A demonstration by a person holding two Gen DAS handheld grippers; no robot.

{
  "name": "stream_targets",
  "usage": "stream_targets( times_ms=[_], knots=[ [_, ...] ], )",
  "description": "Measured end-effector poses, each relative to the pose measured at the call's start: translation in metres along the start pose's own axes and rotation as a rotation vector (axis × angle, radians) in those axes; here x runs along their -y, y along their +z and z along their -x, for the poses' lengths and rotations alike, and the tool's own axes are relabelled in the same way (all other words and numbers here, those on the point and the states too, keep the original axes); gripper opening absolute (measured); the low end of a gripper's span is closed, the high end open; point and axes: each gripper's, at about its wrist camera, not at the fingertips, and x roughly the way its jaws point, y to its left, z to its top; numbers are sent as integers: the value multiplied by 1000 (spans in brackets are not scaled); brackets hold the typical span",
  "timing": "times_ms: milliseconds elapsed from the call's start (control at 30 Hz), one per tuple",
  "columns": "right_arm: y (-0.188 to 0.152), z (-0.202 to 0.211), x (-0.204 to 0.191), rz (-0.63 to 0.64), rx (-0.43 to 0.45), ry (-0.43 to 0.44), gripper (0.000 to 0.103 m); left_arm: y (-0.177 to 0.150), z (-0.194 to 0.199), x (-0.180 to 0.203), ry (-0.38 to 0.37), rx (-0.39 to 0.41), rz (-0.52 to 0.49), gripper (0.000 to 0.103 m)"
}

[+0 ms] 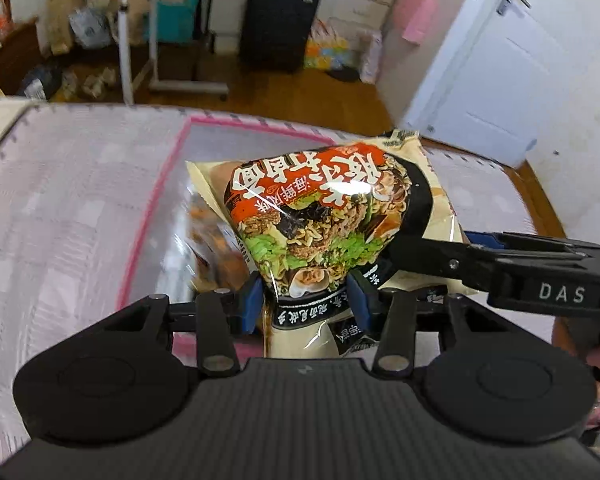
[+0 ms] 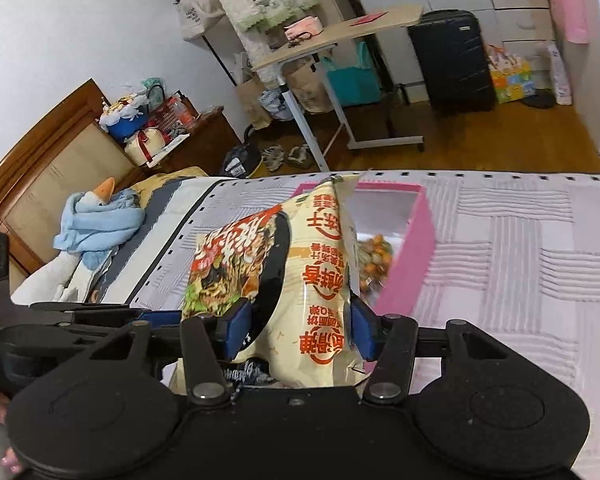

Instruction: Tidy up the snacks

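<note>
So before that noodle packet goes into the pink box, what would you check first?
1. Left gripper jaws pinch the noodle packet: ok.
2. Right gripper jaws also clamp the packet: ok.
3. Pink box lies ahead of the packet, open at the top: ok.
4. Room in the box beside the small snacks already inside: cannot tell.
5. Packet undamaged: cannot tell.
6. Box sits flat on the bedspread: ok.
</note>
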Motion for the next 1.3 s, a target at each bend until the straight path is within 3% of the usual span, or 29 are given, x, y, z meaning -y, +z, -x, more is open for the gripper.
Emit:
stream_targets(
  times_ms=[267,400,467,767,1033,1300],
  knots=[
    [3,-80,14,-17,-33,-14,58,16,-63,-42,63,-3,8,41],
    [-2,-89,14,27,-47,-64,62,14,-86,-57,34,-48,65,43],
    [-6,-84,13,47,-37,-73,64,9,-88,-60,37,-28,85,47],
    [-19,-23,12,65,56,-91,65,0,-54,-50,105,73,73,47],
    [-40,44,-6,157,118,-162,65,-24,2,-3,99,84,-5,47],
    [-67,121,-23,217,234,-248,65,-47,55,44,68,121,-93,49]
  ],
)
